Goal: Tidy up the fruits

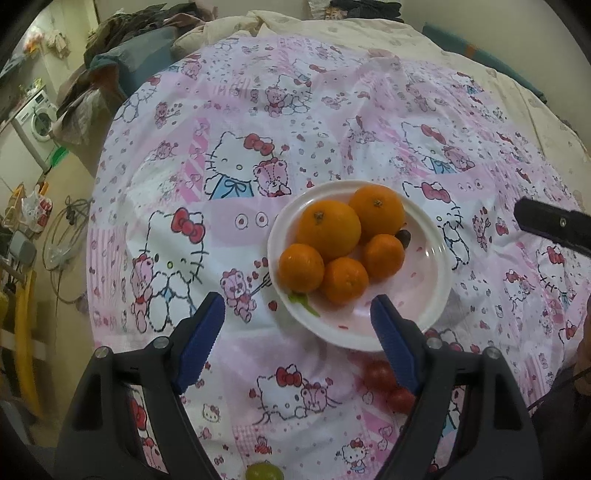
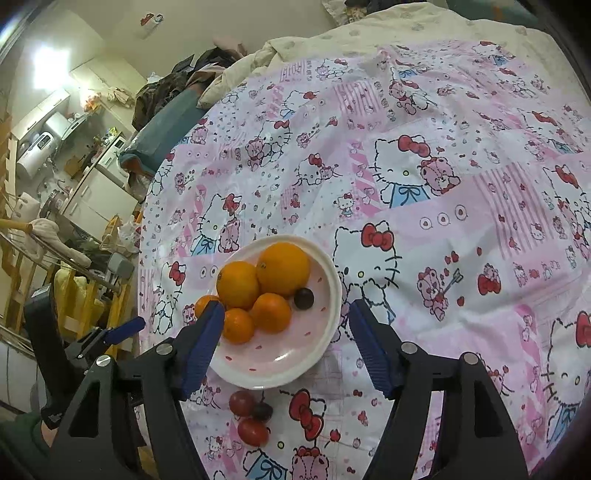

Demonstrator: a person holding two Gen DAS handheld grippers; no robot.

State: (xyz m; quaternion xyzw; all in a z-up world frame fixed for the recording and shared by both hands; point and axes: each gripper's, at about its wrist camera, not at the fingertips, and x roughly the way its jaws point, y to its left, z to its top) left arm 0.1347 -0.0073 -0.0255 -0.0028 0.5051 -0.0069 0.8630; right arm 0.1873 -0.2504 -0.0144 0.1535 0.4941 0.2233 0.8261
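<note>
A white plate (image 1: 424, 295) sits on the patterned pink sheet and holds several oranges (image 1: 328, 229) and one dark grape (image 1: 405, 236). Two red cherry tomatoes (image 1: 380, 373) lie on the sheet just in front of the plate, and a green fruit (image 1: 264, 472) shows at the bottom edge. My left gripper (image 1: 297, 301) hovers open over the plate's near rim, holding nothing. In the right wrist view the plate (image 2: 280, 362) has the oranges (image 2: 282, 267) and grape (image 2: 303, 298) in it. Tomatoes (image 2: 253, 432) and a second dark grape (image 2: 263, 411) lie below it. My right gripper (image 2: 286, 307) is open and empty above the plate.
The pink cartoon-cat sheet (image 2: 443, 221) covers a bed. A beige duvet (image 1: 332, 29) and a heap of clothes (image 1: 122, 40) lie at the far end. The bed's left edge drops to a cluttered floor with a washing machine (image 1: 37, 118). The left gripper's blue pad (image 2: 123, 328) shows beside the plate.
</note>
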